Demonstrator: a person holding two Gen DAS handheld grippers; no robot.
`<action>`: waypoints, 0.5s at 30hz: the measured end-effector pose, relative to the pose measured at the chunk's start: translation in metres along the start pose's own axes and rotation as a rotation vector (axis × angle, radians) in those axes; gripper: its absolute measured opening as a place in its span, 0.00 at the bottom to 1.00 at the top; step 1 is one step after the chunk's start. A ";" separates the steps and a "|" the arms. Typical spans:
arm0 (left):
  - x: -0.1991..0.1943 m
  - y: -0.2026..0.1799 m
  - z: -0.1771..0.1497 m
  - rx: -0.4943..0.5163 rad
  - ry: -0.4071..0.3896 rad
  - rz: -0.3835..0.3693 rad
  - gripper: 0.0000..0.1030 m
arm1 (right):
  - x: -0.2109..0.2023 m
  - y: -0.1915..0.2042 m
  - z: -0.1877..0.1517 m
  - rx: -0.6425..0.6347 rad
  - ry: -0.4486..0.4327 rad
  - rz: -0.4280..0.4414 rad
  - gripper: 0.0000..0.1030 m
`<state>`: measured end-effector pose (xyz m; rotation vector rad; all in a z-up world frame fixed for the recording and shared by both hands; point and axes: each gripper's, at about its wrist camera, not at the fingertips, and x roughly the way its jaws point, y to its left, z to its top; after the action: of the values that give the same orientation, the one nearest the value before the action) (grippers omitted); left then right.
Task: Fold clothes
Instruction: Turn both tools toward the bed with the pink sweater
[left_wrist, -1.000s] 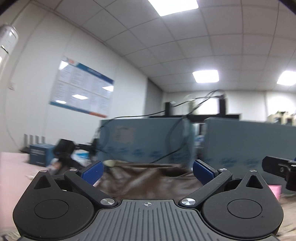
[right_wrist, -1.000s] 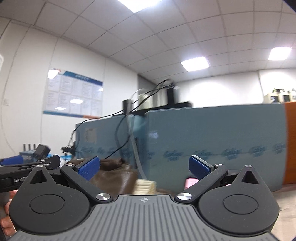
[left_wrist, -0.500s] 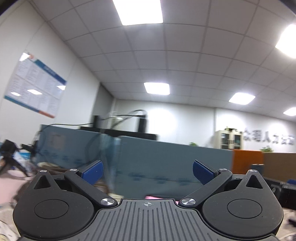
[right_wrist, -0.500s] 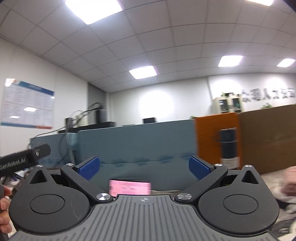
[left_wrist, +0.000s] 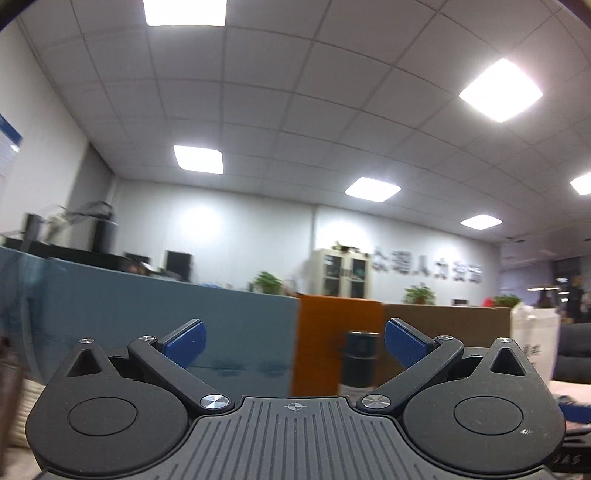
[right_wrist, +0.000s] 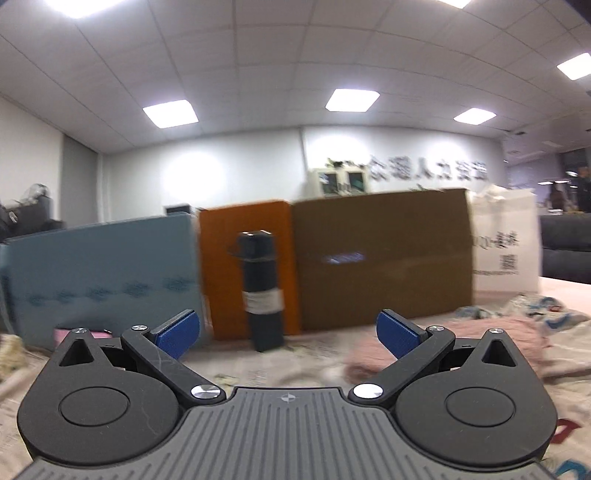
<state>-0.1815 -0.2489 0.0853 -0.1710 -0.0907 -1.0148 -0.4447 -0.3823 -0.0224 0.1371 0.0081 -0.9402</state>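
Both views have swung right, away from the brown cloth; the left gripper and right gripper stand wide, holding nothing; a pink garment (blurry) lies lower right on the patterned table cover, before the brown box and black bottle.

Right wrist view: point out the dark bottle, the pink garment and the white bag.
dark bottle (right_wrist: 260, 291), right wrist view, mid-body.
pink garment (right_wrist: 495, 328), right wrist view, top folds.
white bag (right_wrist: 504, 243), right wrist view, front face.
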 end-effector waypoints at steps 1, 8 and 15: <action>0.009 -0.006 -0.001 -0.017 0.011 -0.032 1.00 | 0.005 -0.010 0.000 0.003 0.015 -0.028 1.00; 0.067 -0.042 -0.009 -0.090 0.086 -0.216 1.00 | 0.060 -0.054 -0.004 -0.015 0.159 -0.129 1.00; 0.126 -0.058 -0.026 -0.335 0.195 -0.283 1.00 | 0.102 -0.071 -0.014 0.014 0.247 -0.163 1.00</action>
<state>-0.1651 -0.3890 0.0854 -0.3708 0.2405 -1.3204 -0.4405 -0.5038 -0.0507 0.2675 0.2441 -1.0814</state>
